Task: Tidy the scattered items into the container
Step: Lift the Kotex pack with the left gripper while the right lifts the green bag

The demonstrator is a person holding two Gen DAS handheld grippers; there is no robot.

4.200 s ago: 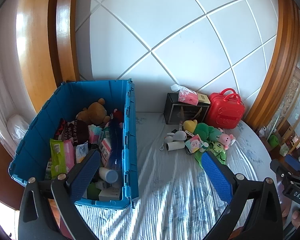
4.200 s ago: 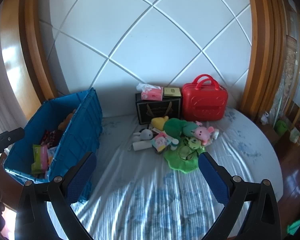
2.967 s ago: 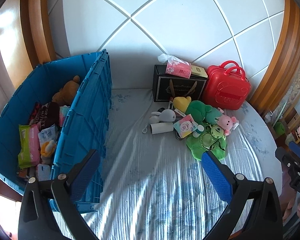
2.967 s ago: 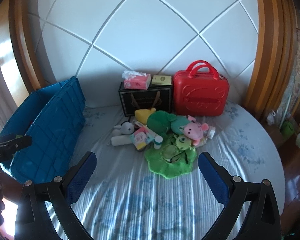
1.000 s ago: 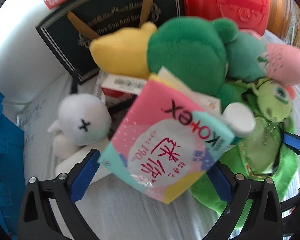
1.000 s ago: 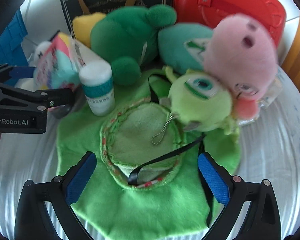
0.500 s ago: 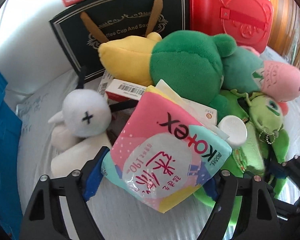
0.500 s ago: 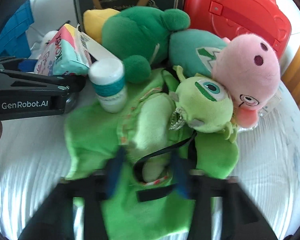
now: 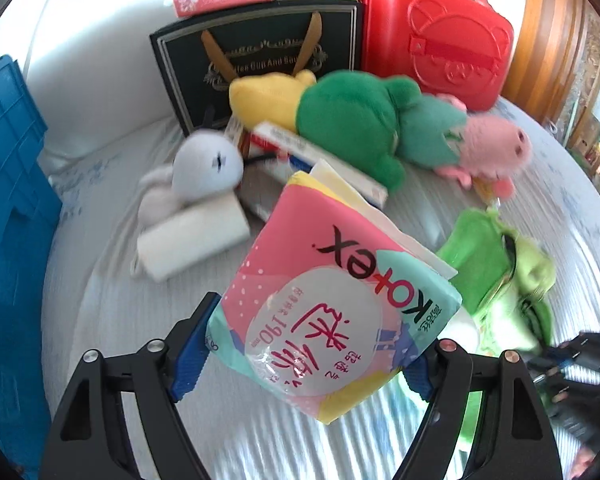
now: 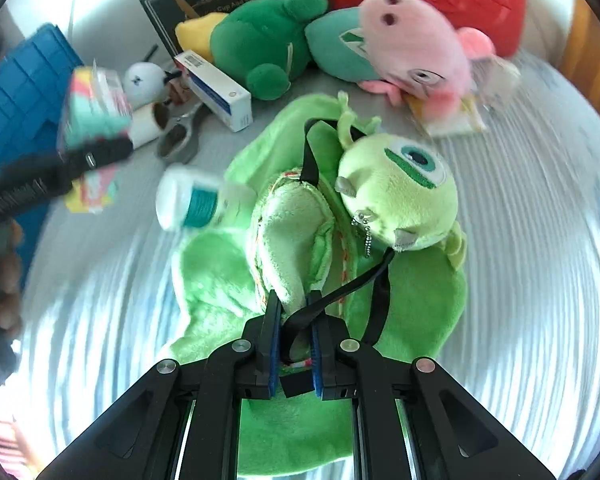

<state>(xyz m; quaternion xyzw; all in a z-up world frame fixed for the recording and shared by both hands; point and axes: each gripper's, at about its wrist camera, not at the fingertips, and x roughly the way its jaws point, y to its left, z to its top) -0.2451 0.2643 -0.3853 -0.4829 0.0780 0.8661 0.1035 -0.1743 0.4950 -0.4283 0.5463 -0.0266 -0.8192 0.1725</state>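
Observation:
My left gripper [image 9: 304, 354] is shut on a pink and teal Kotex pack [image 9: 332, 316] and holds it above the bed. My right gripper [image 10: 294, 316] is shut on the green plush bag [image 10: 292, 236] with its black strap and one-eyed green monster head [image 10: 400, 196]; the bag is lifted and bunched. A white bottle with a teal band [image 10: 188, 200] tumbles off the bag at its left. The blue crate [image 9: 8, 184] is at the left edge; it also shows in the right wrist view [image 10: 24, 80].
On the bed lie a white bunny plush [image 9: 204, 168], a paper roll [image 9: 192, 240], a white box [image 10: 220, 88], scissors [image 10: 180, 136], a green and yellow plush [image 9: 340, 116] and a pink pig plush [image 10: 412, 44]. A black gift bag [image 9: 260, 60] and red case [image 9: 432, 36] stand behind.
Both grippers came in from afar and closed. The left lifted the Kotex pack off the pile. The right pinched the green bag and raised it, and the bottle tipped over.

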